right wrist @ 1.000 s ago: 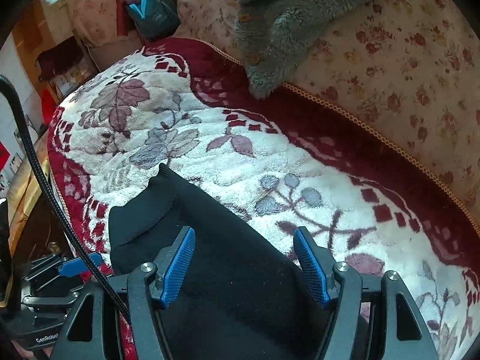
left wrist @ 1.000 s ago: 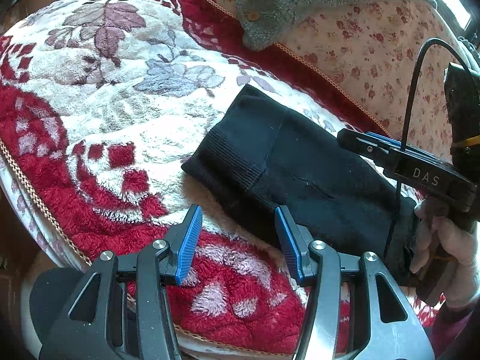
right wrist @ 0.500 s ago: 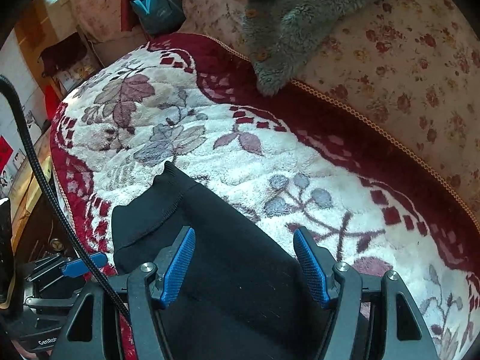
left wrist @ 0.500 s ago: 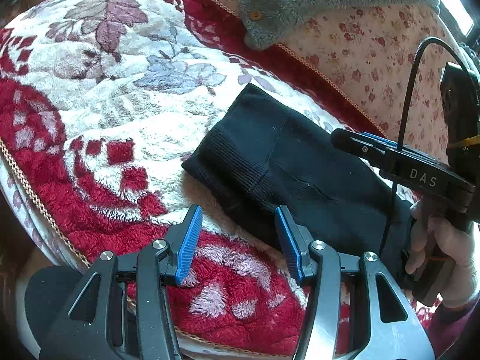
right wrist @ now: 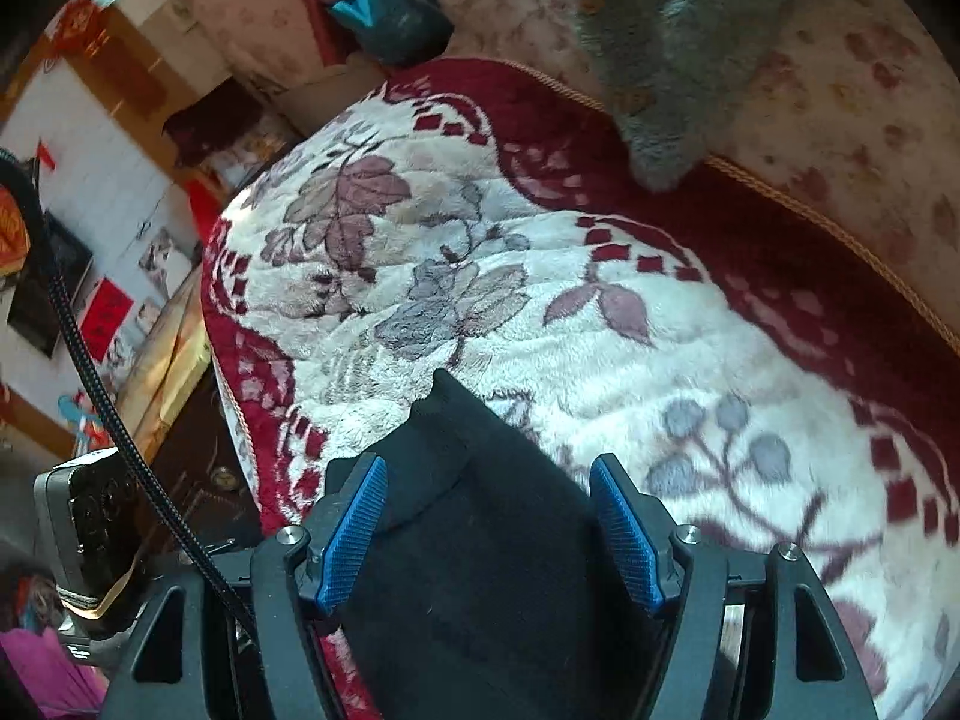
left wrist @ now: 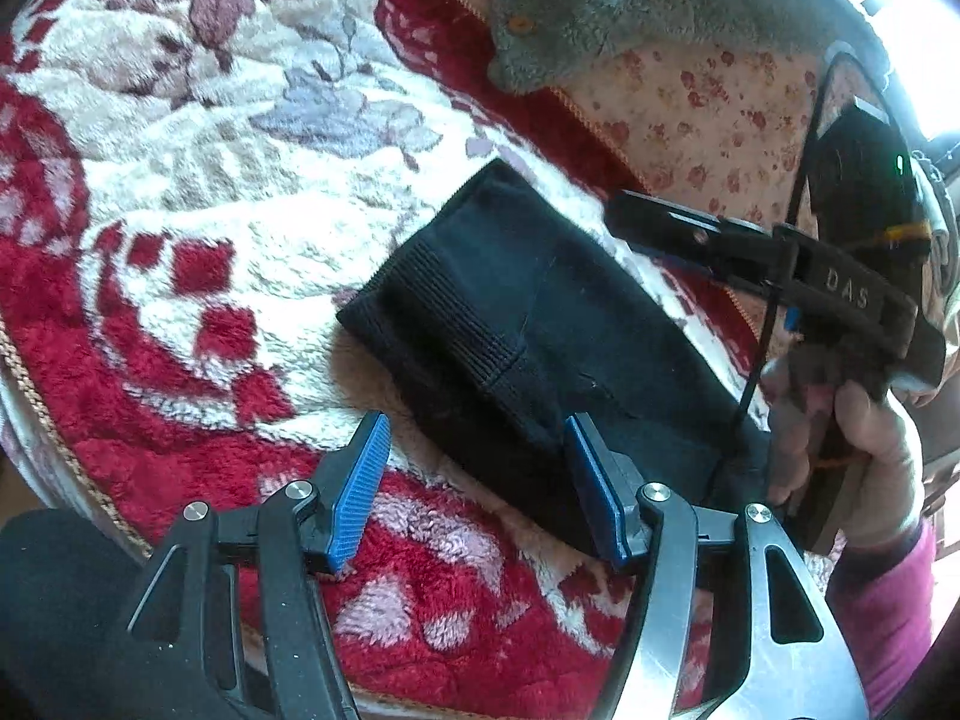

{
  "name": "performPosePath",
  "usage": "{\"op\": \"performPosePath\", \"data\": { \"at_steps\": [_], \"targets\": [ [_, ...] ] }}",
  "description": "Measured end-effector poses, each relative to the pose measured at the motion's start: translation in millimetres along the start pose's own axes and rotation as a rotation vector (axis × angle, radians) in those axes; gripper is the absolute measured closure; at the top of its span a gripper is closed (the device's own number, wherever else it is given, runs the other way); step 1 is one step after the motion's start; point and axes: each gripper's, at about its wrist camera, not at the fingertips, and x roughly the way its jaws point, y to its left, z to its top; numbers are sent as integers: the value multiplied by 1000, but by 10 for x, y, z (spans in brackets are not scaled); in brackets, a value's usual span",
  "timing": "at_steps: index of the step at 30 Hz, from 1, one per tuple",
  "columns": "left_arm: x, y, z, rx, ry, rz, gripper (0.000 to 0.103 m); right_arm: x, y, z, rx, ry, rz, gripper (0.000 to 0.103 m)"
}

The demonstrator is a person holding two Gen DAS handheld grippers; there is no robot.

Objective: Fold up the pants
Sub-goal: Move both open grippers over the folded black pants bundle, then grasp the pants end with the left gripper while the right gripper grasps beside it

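Note:
The black pants point(left wrist: 528, 324) lie folded into a compact oblong on the red and white floral blanket point(left wrist: 180, 192); their ribbed cuffs point away at the far left end. My left gripper point(left wrist: 474, 474) is open and empty, just above the pants' near edge. My right gripper point(right wrist: 489, 528) is open and empty, hovering over the pants point(right wrist: 480, 540) in the right wrist view. It also shows from the side in the left wrist view point(left wrist: 654, 222), held over the far right part of the pants.
A grey fleece garment point(left wrist: 600, 6) hangs over the floral sofa back point(left wrist: 708, 114). The blanket's corded front edge point(left wrist: 36, 396) drops off at the left. In the right wrist view a teal bag point(right wrist: 384, 12) sits at the far end.
Both grippers have lifted and pulled back a little from the pants, staying open. The pants have not moved.

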Motion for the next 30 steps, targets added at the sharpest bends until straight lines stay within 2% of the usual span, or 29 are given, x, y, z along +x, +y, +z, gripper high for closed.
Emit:
{"op": "performPosePath", "data": {
  "at_steps": [7, 9, 11, 12, 13, 14, 16, 17, 19, 24, 30],
  "targets": [
    [156, -35, 50, -10, -2, 13, 42, 402, 88, 155, -159, 117, -13, 35],
    [178, -45, 56, -14, -10, 11, 39, 553, 127, 186, -193, 156, 5, 35],
    [191, -51, 56, -14, -27, 10, 37, 679, 114, 181, -201, 184, 10, 43],
    [192, -51, 49, -13, -41, 8, 37, 735, 101, 171, -195, 189, 12, 56],
    [192, -45, 50, -9, -56, 3, 39, 785, 83, 156, -187, 185, 8, 58],
    [185, -44, 43, 0, -76, 6, 52, 797, 80, 145, -187, 168, 5, 59],
    [176, -49, 47, 28, -96, 1, 68, 739, 75, 144, -173, 141, 10, 74],
    [165, -50, 53, 29, -98, -18, 77, 692, 61, 145, -159, 127, 23, 78],
    [130, -97, 64, 44, -102, -42, 84, 578, 59, 131, -156, 100, 48, 86],
    [-117, -320, 54, 113, -167, -36, 85, 202, 179, 133, -143, 4, 70, 89],
    [-542, -781, 57, 222, -244, -112, 86, -562, 168, 94, -91, -154, 114, 89]
  ]
}}
